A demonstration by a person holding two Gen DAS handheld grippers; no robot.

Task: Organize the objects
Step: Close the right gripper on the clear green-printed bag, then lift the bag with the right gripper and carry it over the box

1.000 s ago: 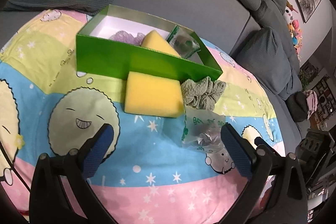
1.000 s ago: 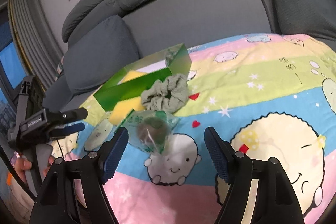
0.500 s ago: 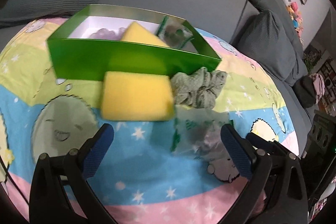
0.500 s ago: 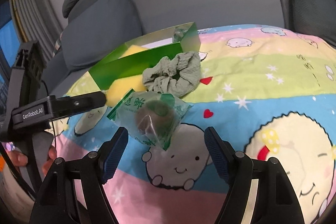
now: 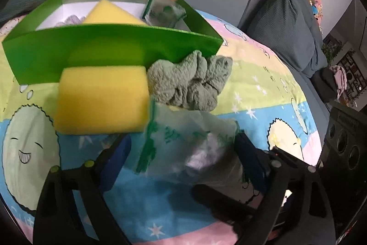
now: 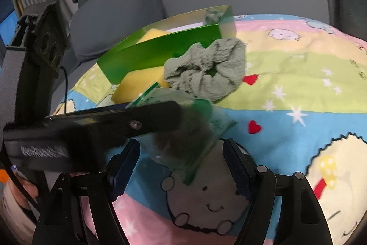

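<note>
Beside box [image 5: 110, 49]: two sponges [image 5: 101, 100], scrunchie [image 5: 192, 82].

White lettering is showing on the black body of the left claw [image 6: 52, 141], low on its side in the right wrist view, and it is reading roughly as "GenRobot.AI", though motion is smearing the letters. Green print is running across the clear plastic bag [image 5: 190, 141] lying just in front of the yellow sponge [image 5: 101, 98], but the characters are coming out too blurred to read in either view. Nothing else is carrying legible text, numbers or signs.
</note>
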